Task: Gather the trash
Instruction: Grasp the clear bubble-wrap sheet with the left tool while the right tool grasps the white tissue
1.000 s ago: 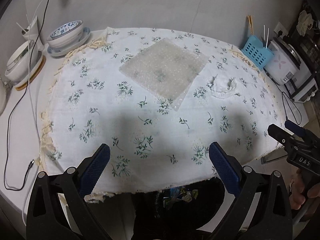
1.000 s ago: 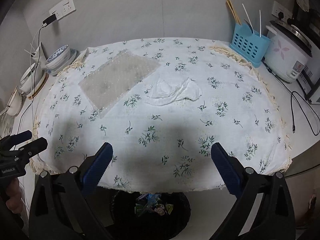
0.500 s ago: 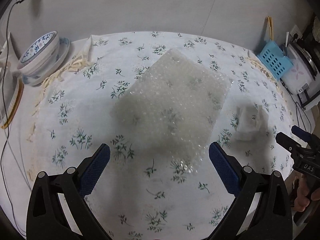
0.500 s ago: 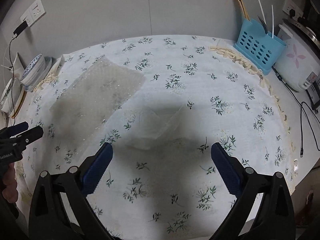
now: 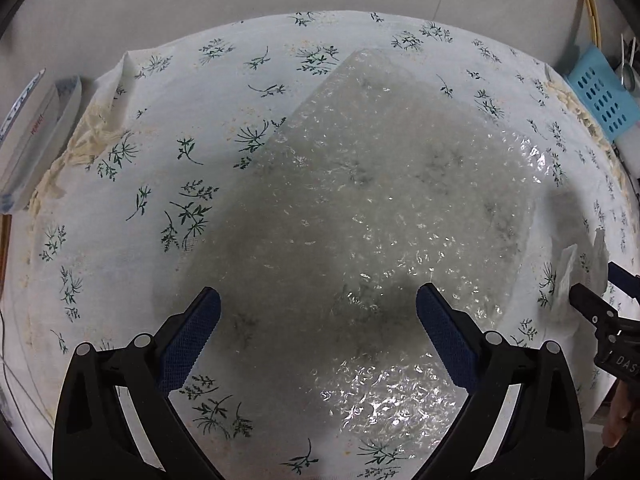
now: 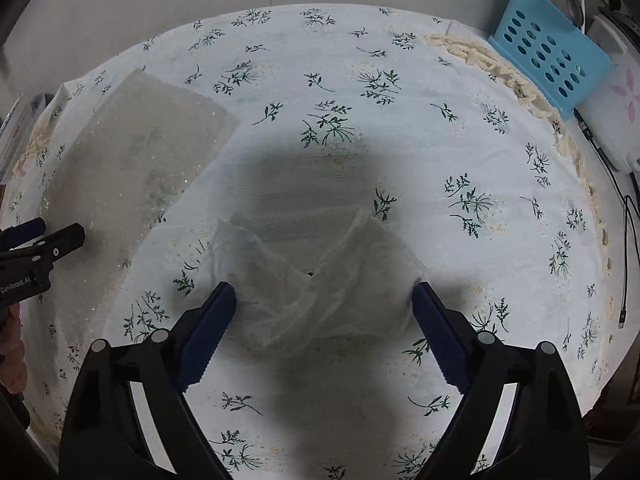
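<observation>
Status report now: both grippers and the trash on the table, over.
Left gripper open above clear bubble-wrap sheet. Right gripper closing around crumpled white tissue, not yet gripped. Nothing blocking.

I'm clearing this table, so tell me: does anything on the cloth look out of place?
Two things: a crumpled tissue lying between the right gripper's closing fingers, and a sheet of bubble wrap spread flat under the open left gripper. Both are litter on the tablecloth.

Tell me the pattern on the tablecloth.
White tablecloth printed with scattered dark green leafy sprigs, fringed in cream; it shows best in the right wrist view.
</observation>
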The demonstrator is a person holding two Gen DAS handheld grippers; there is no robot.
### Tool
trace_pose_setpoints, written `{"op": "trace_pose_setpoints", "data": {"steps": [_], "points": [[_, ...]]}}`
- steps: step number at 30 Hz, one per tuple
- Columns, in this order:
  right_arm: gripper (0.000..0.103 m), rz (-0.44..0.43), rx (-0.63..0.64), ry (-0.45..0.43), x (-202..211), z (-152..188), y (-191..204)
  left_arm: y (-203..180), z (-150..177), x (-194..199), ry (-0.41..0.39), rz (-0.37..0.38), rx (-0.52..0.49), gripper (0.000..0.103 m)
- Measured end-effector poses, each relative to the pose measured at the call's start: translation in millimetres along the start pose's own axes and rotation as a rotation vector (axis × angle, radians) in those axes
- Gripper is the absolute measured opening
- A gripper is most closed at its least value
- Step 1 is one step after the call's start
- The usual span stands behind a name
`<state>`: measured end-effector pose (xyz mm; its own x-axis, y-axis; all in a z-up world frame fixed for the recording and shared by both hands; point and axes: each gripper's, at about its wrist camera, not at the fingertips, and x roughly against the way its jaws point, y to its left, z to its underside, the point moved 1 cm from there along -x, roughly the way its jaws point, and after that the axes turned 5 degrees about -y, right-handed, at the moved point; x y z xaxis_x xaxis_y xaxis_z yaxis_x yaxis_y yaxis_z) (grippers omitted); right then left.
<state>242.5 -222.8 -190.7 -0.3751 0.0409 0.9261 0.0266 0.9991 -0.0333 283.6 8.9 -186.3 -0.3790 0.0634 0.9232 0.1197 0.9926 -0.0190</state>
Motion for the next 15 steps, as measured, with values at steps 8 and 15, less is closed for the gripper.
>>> {"op": "trace_pose_setpoints", "data": {"steps": [8,15], "points": [[0.052,-0.023,0.000,0.034,-2,-1,9,-21,-7,5,0.052,-0.040,-0.056,0.056],[0.026,-0.033,-0.009,0.035,1,-3,15,-38,-10,4,0.075,-0.039,-0.085,0.019]]}}
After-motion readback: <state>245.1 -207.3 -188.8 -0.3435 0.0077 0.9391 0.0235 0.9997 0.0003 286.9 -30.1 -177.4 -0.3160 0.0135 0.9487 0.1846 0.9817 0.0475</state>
